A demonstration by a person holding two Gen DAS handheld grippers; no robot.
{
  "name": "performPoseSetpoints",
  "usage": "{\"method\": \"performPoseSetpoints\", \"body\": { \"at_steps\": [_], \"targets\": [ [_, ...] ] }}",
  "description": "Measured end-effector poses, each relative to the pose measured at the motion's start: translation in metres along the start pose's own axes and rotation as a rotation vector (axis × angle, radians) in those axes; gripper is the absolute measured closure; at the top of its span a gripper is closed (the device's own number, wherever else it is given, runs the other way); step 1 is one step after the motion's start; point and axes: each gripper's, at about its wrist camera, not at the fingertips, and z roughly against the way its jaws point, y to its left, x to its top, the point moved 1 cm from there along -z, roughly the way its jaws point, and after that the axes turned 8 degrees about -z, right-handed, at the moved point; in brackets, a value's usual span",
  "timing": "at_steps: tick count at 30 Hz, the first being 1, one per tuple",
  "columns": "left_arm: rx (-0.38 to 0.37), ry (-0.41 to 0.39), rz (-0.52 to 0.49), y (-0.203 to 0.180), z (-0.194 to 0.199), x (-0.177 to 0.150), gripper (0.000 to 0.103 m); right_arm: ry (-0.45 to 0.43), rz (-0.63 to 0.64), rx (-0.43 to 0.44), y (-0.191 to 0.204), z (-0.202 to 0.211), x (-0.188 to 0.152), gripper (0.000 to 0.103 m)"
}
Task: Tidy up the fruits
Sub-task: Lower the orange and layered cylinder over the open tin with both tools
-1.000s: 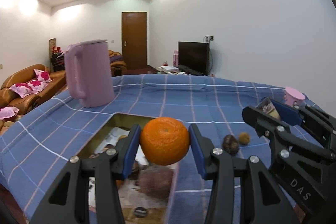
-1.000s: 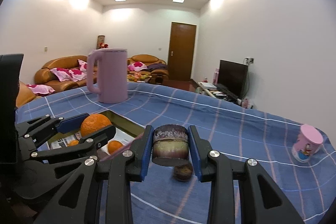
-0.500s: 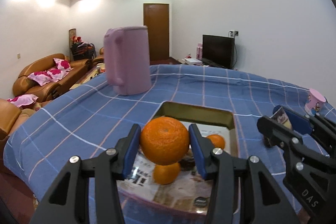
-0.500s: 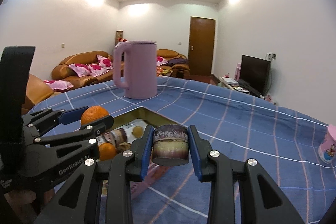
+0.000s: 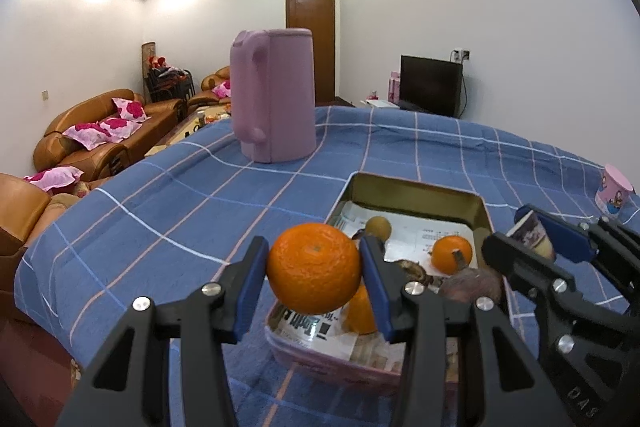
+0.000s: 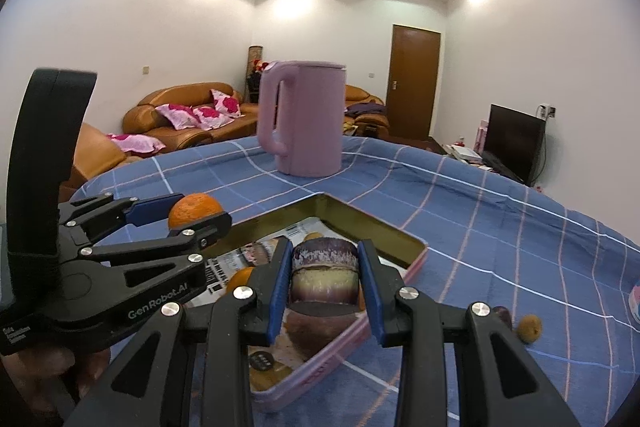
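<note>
Left wrist view: my left gripper (image 5: 314, 269) is clamped on the orange (image 5: 314, 267), hanging over the near left corner of the tin tray (image 5: 416, 189). My right gripper (image 6: 324, 281) squeezes a purple fruit piece (image 6: 324, 277) above the tray's near part.

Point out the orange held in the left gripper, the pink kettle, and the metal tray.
orange (image 5: 314, 267), left wrist view, middle of its peel.
pink kettle (image 6: 310, 119), right wrist view, middle of its body.
metal tray (image 5: 416, 189), left wrist view, on its far inner wall.
</note>
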Motion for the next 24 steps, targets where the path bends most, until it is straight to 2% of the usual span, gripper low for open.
{"method": "performPoseSetpoints", "body": {
  "at_steps": [18,24],
  "targets": [
    [-0.019,0.017,-0.014,0.001,-0.005,-0.009,0.053,0.085,0.033,0.036,0.012,-0.017,-0.008,0.068],
    [-0.017,0.017,-0.023,0.0,-0.004,-0.01,0.053,0.135,0.006,0.063,0.008,-0.025,-0.008,0.068]
  ]
}}
